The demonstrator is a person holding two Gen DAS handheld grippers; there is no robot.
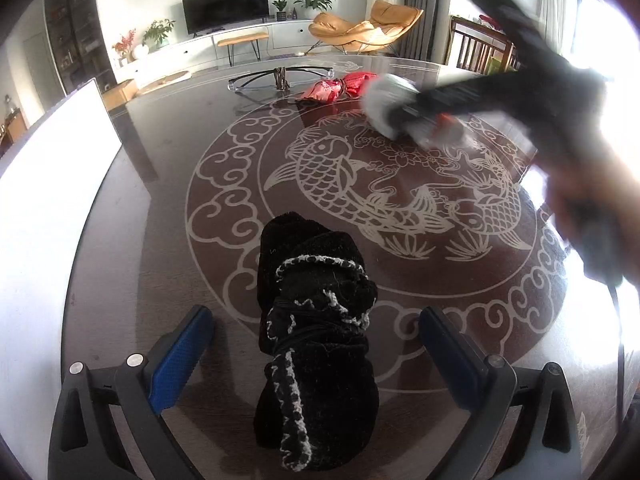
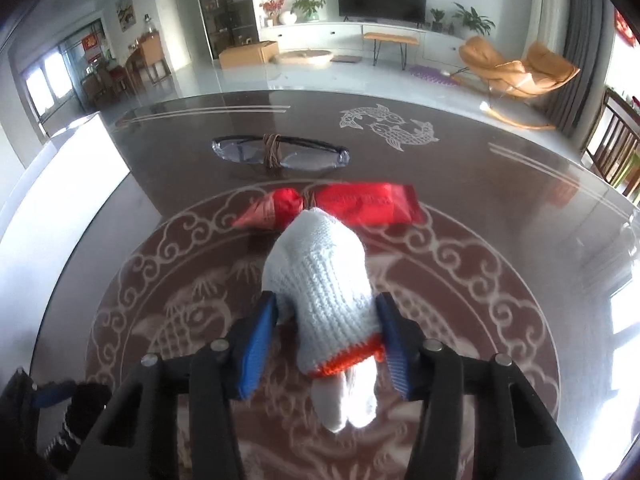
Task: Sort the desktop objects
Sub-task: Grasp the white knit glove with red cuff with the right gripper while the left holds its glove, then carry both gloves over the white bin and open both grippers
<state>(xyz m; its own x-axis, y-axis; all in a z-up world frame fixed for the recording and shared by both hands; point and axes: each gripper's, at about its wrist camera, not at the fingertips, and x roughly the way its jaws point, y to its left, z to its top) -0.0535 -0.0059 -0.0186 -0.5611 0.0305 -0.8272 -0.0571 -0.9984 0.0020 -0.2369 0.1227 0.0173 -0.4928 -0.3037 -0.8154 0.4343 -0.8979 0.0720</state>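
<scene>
Left wrist view: left gripper (image 1: 316, 356) sits wide open, angled down at the table (image 1: 180, 208), w/ the black knit bundle (image 1: 316, 340) lying between the blue pads but not touched by either, so nothing gripped. Farther off, blurred, the right gripper (image 1: 404, 114) comes in from the right w/ a person's hand (image 1: 576, 200) behind it, carrying a white glove (image 1: 384, 100) near the red packet (image 1: 340, 88); tied glasses (image 1: 280, 76) lie beyond. Right wrist view: right gripper (image 2: 326, 340) is pinched part-way shut on the white glove (image 2: 316, 280), pads pressing both sides near the orange cuff, glove hanging nose-down over the table pattern, just short of the red packet (image 2: 360, 204); glasses (image 2: 280, 154) well behind. Step, I'd say: glove picked up, mid-carry to its pile. Next needs a clear drop spot, then a gentle let-go; left then closes on the black bundle.
</scene>
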